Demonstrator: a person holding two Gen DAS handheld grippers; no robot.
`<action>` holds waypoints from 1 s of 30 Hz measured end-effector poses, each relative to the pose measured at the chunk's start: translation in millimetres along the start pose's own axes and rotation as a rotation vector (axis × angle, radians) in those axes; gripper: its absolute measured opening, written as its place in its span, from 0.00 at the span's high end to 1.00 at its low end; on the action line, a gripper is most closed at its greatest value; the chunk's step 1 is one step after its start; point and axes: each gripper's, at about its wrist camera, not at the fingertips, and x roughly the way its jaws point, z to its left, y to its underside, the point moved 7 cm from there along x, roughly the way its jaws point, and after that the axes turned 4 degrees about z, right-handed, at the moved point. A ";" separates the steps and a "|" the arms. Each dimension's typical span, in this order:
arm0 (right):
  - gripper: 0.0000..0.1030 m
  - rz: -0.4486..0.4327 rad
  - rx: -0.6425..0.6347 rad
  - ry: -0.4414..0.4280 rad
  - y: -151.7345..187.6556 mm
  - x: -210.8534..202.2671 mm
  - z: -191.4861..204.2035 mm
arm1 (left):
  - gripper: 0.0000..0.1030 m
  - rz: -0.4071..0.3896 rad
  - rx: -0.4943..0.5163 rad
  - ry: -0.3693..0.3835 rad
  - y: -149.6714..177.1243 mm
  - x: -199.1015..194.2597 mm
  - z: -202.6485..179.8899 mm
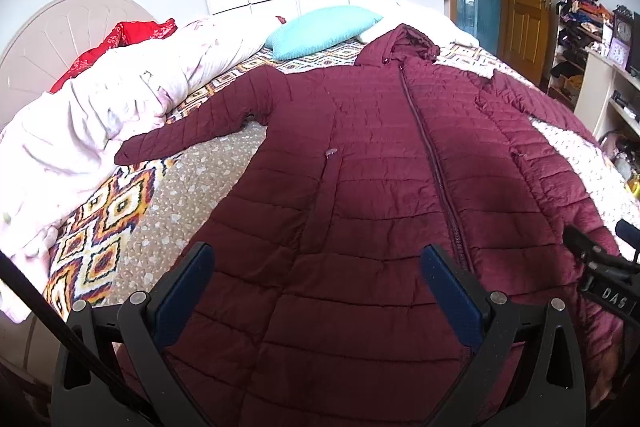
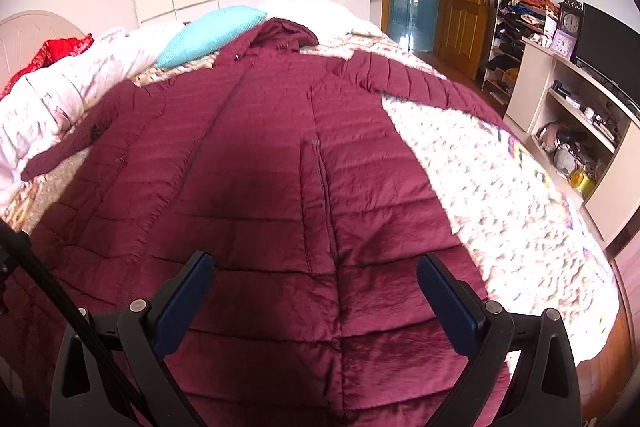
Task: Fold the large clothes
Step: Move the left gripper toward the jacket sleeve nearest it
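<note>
Maroon coat [image 1: 360, 167] flat on bed [image 1: 168, 211], seemingly below left claw [image 1: 316, 267], right claw [image 2: 316, 275], both released

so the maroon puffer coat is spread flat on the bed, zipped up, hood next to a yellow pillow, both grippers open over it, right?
Not quite: the pillow by the hood is turquoise, as the left wrist view shows. The rest holds: the maroon coat lies flat and zipped on the bed, with the left gripper and right gripper open over it.

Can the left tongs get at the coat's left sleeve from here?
Probably yes. The left tongs hang open over the coat's hem, and its sleeve lies flat and uncovered on the bedspread, beside the rumpled duvet.
</note>
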 end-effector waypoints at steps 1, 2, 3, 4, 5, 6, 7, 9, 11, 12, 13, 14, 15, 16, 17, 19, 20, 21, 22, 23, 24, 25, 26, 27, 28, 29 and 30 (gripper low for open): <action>0.01 -0.007 0.000 -0.008 -3.4 -4.4 0.2 | 0.00 -0.005 -0.001 0.007 -2.4 -4.6 1.9; 0.01 -0.022 0.002 -0.025 -10.4 -13.7 1.1 | 0.00 -0.011 -0.001 0.009 -5.4 -8.6 4.1; 0.01 -0.032 0.001 -0.036 -15.3 -19.4 2.1 | 0.00 -0.018 -0.001 0.009 -8.3 -12.2 5.8; 0.01 -0.048 -0.001 -0.049 -22.4 -27.8 3.9 | 0.00 -0.029 0.000 0.006 -12.3 -16.4 8.9; 0.01 -0.058 -0.003 -0.056 -26.5 -33.3 5.3 | 0.00 -0.039 0.002 0.001 -15.4 -19.7 11.2; 0.01 -0.076 -0.011 -0.065 -34.1 -41.7 8.1 | 0.00 -0.051 0.007 -0.006 -20.5 -23.6 14.1; 0.01 -0.092 -0.023 -0.070 -41.9 -49.7 11.1 | 0.00 -0.061 0.015 -0.011 -26.1 -28.6 17.3; 0.01 -0.113 -0.044 -0.081 -55.3 -63.2 17.1 | 0.00 -0.071 0.028 -0.005 -36.2 -37.9 23.4; 0.01 -0.140 -0.058 -0.097 -69.7 -79.6 20.2 | 0.00 -0.087 0.028 0.009 -49.9 -54.3 33.9; 0.01 -0.154 -0.060 -0.103 -76.1 -87.5 20.3 | 0.00 -0.092 0.024 0.015 -55.2 -60.7 37.8; 0.01 -0.173 -0.059 -0.111 -86.1 -98.6 19.3 | 0.00 -0.099 0.018 0.026 -61.5 -69.9 43.8; 0.01 -0.186 -0.053 -0.121 -94.5 -108.6 17.1 | 0.00 -0.106 0.010 0.041 -69.4 -81.7 50.8; 0.01 -0.197 -0.042 -0.133 -103.8 -118.4 14.9 | 0.00 -0.115 0.004 0.054 -76.5 -92.5 57.1; 0.00 -0.210 -0.030 -0.145 -111.7 -129.4 11.9 | 0.00 -0.127 -0.002 0.064 -83.7 -103.4 63.5; 0.01 -0.218 -0.023 -0.152 -115.8 -137.4 9.0 | 0.00 -0.141 -0.010 0.074 -93.0 -118.4 72.4; 0.01 -0.249 -0.007 -0.172 -135.4 -161.8 -0.8 | 0.00 -0.165 -0.013 0.085 -104.4 -139.6 84.5; 0.00 -0.261 -0.004 -0.177 -142.7 -171.0 -4.1 | 0.00 -0.188 -0.008 0.081 -114.0 -154.9 93.1; 0.00 -0.274 -0.004 -0.183 -152.1 -183.2 -9.2 | 0.00 -0.203 -0.005 0.071 -119.8 -164.7 97.9; 0.00 -0.282 -0.005 -0.188 -159.2 -192.8 -12.5 | 0.00 -0.220 0.001 0.057 -127.3 -175.2 104.0; 0.00 -0.286 -0.007 -0.194 -168.5 -203.4 -16.7 | 0.00 -0.239 0.009 0.038 -135.7 -186.3 111.3; 0.00 -0.294 -0.005 -0.202 -180.1 -216.6 -23.2 | 0.00 -0.258 0.014 0.011 -145.1 -197.0 120.5; 0.00 -0.308 0.007 -0.206 -191.8 -229.6 -30.9 | 0.00 -0.268 0.012 -0.010 -151.3 -203.8 128.2; 0.00 -0.322 0.028 -0.208 -205.5 -243.4 -40.1 | 0.00 -0.280 0.007 -0.035 -160.5 -212.1 138.4; 0.00 -0.331 0.043 -0.210 -216.1 -253.6 -44.8 | 0.00 -0.291 0.001 -0.055 -169.3 -219.8 148.6; 0.00 -0.339 0.063 -0.212 -231.5 -266.7 -53.0 | 0.00 -0.300 0.001 -0.078 -178.4 -226.4 157.5; 0.00 -0.345 0.080 -0.214 -244.6 -276.3 -59.4 | 0.00 -0.306 0.009 -0.119 -192.3 -233.4 169.4; 0.00 -0.349 0.089 -0.213 -255.1 -282.6 -63.6 | 0.00 -0.305 0.014 -0.145 -201.1 -235.7 178.3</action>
